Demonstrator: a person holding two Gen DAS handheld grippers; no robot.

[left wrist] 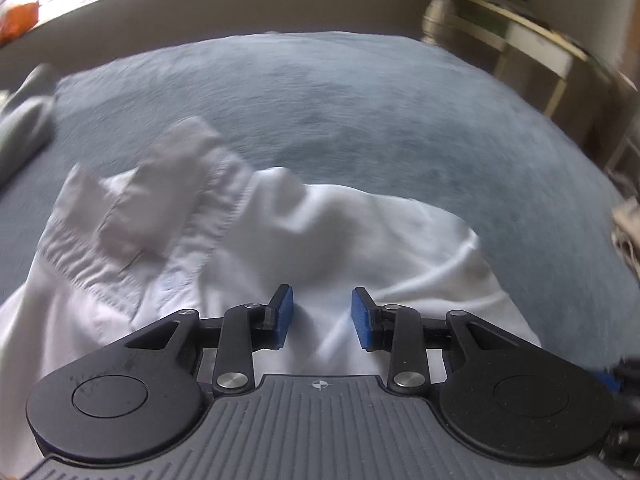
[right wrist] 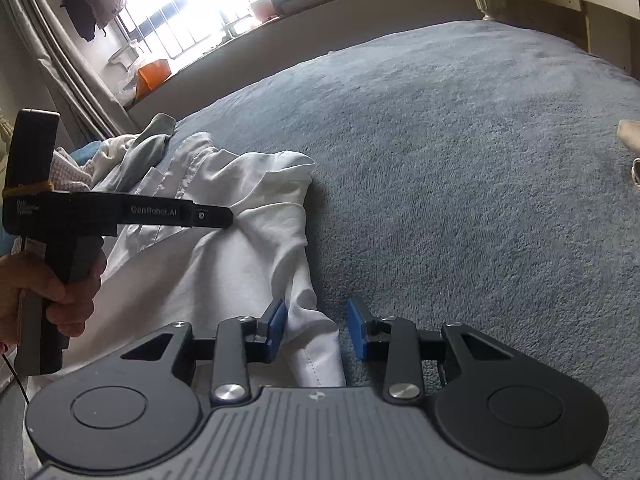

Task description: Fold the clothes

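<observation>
Blue-grey blanket (right wrist: pixel 460 168) covers bed; white shirt (right wrist: pixel 224 264) rumpled along its left edge, clothes pile (right wrist: pixel 116 156) beyond; left gripper (left wrist: pixel 322 318) jaws parted over shirt, right gripper (right wrist: pixel 316 330) jaws parted astride shirt's hem, not pinching

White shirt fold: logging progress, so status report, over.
Left gripper open over white shirt. Right gripper open, straddling shirt edge. Shirt crumpled on blue blanket, unfolded. Nothing blocking.

"GenRobot.AI" in pale letters runs along the left hand-held gripper (right wrist: pixel 230 216) body
</observation>
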